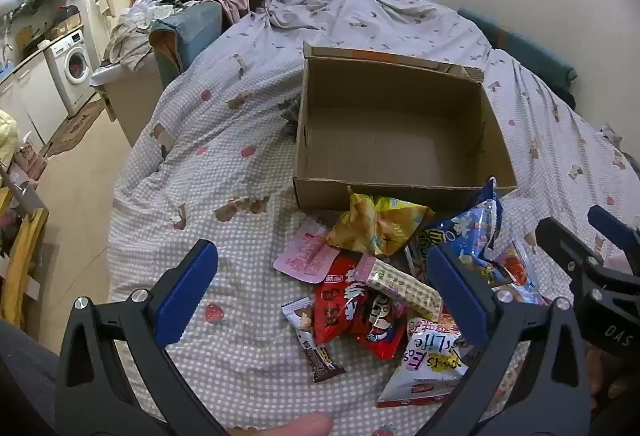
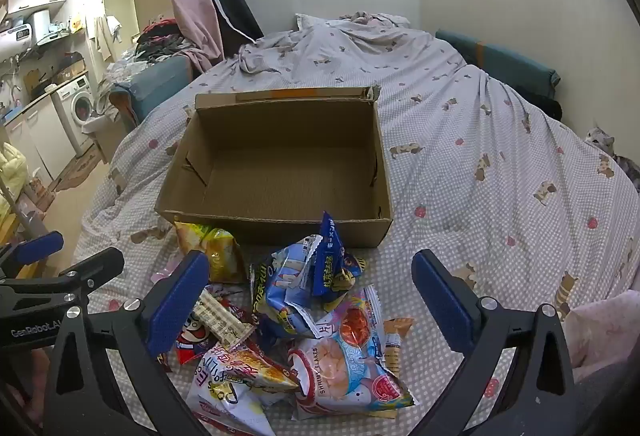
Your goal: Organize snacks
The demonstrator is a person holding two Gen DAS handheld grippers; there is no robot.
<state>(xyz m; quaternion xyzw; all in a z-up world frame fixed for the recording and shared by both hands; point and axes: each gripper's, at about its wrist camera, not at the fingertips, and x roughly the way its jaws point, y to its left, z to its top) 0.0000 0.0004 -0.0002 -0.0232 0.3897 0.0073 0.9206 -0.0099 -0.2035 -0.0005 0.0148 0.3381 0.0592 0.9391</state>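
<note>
An empty open cardboard box (image 1: 320, 139) (image 2: 180, 203) sits on the bed. A pile of snack packets lies in front of it: a yellow bag (image 1: 376, 224) (image 2: 216, 252), a red packet (image 1: 340, 304), a blue bag (image 2: 292, 288), a shrimp flakes bag (image 2: 344, 364) and a pink pouch (image 1: 308, 256). My left gripper (image 1: 320, 276) is open above the pile's left side, holding nothing. My right gripper (image 2: 310, 288) is open above the pile, holding nothing. Each gripper shows at the edge of the other's view.
The bed has a checked quilt (image 1: 224, 163) (image 2: 480, 195) with rumpled bedding at the back. The floor, a washing machine (image 1: 76, 67) and cabinets are at the left. A cat (image 2: 612, 151) lies at the bed's right edge by the wall.
</note>
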